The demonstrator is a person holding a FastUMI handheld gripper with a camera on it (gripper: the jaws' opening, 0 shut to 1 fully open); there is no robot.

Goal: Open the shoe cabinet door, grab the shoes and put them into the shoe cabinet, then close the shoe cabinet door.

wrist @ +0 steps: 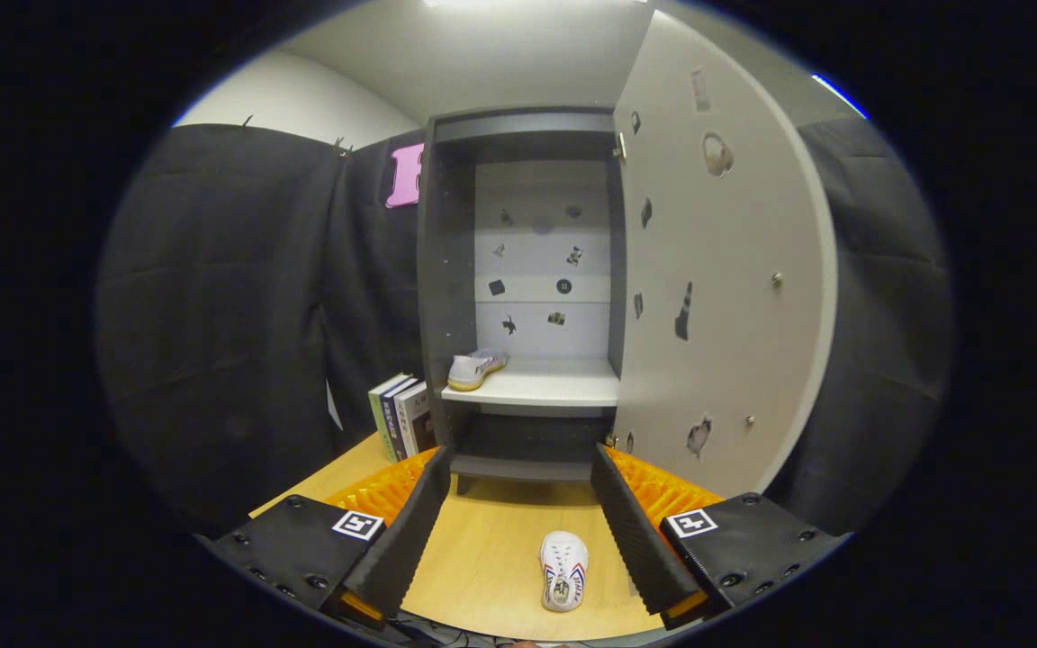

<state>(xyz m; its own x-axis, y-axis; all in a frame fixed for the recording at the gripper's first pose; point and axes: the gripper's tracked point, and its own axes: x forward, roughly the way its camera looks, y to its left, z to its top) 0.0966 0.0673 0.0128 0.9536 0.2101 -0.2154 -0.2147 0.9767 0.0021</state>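
**Desk:** What sits nearest the lens?

**Photographer:** The gripper [518, 531], its two black ribbed fingers [401, 531] spread wide apart and holding nothing. One white shoe [563, 571] lies on the wooden table [482, 549] between them, closer to the right finger and clear of both, well in front of the shoe cabinet [518, 297].

**Desk:** How many shoes altogether?

**Photographer:** Two. The second shoe [475, 368], white with a tan sole, already rests on the cabinet's pale shelf [545, 387], at its left end.

**Desk:** And the cabinet?

**Photographer:** One dark-framed cabinet stands beyond the fingers. Its single door [716, 270] is swung open to the right, with small stickers dotted over the inner face. More stickers mark the cabinet's pale back panel [541, 261].

**Desk:** Anything beside it?

**Photographer:** Three books [403, 416] stand upright, just left of the cabinet's base.
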